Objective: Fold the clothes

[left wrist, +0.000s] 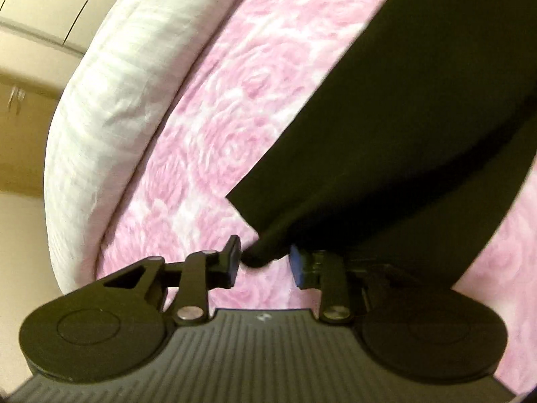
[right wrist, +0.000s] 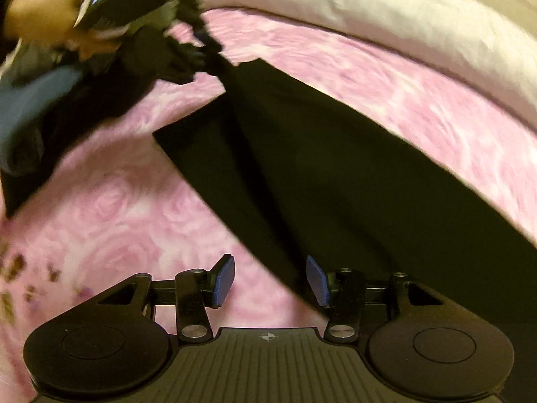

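One black fabric garment (left wrist: 386,134), long and flat, lay on the pink rose-print bedspread (left wrist: 208,141).

Left wrist view:
- Long axis ran diagonally, from lower centre of the frame up to upper right.
- Squared-off end (left wrist: 248,208) pointed toward lower left, just above the fingertips.
- A rolled corner of the cloth hung down between the two blue pads (left wrist: 297,265).
- Left gripper (left wrist: 265,262): jaws narrowly apart, cloth corner between them, touching or nearly touching the pads. Could not tell for sure whether clamped; motion blur.
- One white textured blanket or pillow (left wrist: 117,84) ran along the bedspread's far edge, left side of the frame.
- Beige cabinet fronts (left wrist: 23,100) at far left.

Right wrist view:
- Same garment (right wrist: 335,174), axis from upper left down to lower right.
- Two layers visible at the upper-left end, one squared edge (right wrist: 188,127) lying on the bedspread, the other lifted toward the other gripper (right wrist: 201,53) at upper left.
- That other gripper gripped in a blurred hand (right wrist: 43,16), with a dark grey sleeve (right wrist: 33,107) below it.
- Right gripper (right wrist: 270,282): jaws about half apart, nothing pinched. Left pad over bare bedspread, right pad over the garment's lower edge; contact not determinable.
- White blanket (right wrist: 369,3) across the top right.
- Small brown print patches (right wrist: 13,268) on the cover at far left.

Count: one garment, two grippers, one blanket, one hand seen.
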The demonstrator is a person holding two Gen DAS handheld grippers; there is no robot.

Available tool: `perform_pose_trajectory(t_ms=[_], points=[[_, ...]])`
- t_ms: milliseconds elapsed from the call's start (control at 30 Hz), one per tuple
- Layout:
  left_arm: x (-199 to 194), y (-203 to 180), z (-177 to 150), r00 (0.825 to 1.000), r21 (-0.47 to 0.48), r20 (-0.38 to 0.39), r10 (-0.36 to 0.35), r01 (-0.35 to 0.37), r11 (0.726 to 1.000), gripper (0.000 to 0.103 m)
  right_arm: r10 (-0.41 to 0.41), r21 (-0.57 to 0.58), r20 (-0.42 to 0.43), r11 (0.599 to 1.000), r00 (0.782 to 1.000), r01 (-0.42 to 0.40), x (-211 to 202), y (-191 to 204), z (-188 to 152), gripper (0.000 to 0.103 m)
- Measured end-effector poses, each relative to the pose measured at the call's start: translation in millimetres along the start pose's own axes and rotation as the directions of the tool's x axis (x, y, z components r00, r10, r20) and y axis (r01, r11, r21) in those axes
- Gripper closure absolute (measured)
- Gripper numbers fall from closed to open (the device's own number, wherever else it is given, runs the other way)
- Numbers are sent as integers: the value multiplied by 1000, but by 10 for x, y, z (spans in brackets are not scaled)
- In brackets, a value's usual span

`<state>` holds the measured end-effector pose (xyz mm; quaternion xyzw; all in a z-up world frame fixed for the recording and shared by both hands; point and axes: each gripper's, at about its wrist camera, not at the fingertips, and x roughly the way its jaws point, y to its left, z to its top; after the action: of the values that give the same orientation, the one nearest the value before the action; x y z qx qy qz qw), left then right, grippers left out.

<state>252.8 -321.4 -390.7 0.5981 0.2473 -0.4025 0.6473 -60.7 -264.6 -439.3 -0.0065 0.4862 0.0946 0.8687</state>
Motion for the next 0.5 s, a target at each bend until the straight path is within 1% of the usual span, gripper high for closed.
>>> perform_pose_trajectory(t_ms=[67,167,267,333,367,400,433,467,500], points=[[20,59,-37,1000,-45,-6,-25,25,999,75,-40,-86,26,995,999,42,116,108,61,52],[11,79,-105,1000,-56,-9,-17,17,998,75,-105,-220,78,968,991,120,335,274,164,52],[-45,41,-162,1000,-54,-7,-8,8,999,75,-131,-363,75,920,989,149,589,421,160,52],[-127,-27,-204,1000,-42,3,-2,2,999,75,-151,-433,73,886,986,168,730,473,141,57],[-161,-54,-230,1000,-33,12,0,1,999,75,-156,-450,77,876,985,174,769,480,139,61],[-202,-110,-245,1000,-10,25,1,0,1000,75,-162,-455,80,872,984,181,784,473,149,75],[-243,-168,-259,999,13,38,1,-2,1000,74,-168,-451,80,873,983,186,787,453,167,98],[-272,-248,-279,998,49,56,7,-10,999,71,-172,-440,79,878,982,189,781,423,186,102],[-301,-328,-299,997,85,74,12,-18,996,70,-169,-425,76,886,983,185,766,390,207,102]])
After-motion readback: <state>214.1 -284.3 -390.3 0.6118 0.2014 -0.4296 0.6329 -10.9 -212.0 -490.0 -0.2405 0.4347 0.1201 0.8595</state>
